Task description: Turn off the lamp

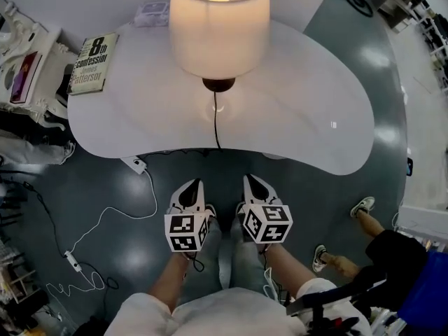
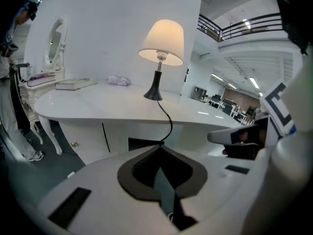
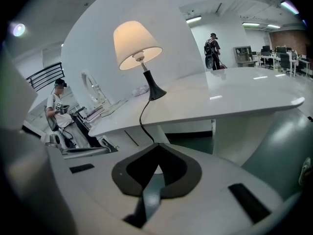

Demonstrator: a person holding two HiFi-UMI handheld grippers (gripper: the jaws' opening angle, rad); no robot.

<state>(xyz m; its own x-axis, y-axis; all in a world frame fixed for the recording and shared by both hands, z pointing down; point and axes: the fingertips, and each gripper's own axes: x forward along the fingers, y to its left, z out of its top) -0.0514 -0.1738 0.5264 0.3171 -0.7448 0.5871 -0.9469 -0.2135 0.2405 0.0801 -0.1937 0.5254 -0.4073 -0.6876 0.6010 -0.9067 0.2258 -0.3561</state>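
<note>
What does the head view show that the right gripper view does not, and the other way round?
Only the head view shows the white cable on the floor and the power strip under the table edge. Only the right gripper view shows a standing person far behind the table and a seated person at the left. Both show the lit lamp, its black cord and the white table.

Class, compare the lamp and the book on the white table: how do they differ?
The lamp stands upright near the middle of the table; the book lies flat at its left end. The lamp glows and trails a black cord over the front edge; the book has no cord. Both rest on the white table.
</note>
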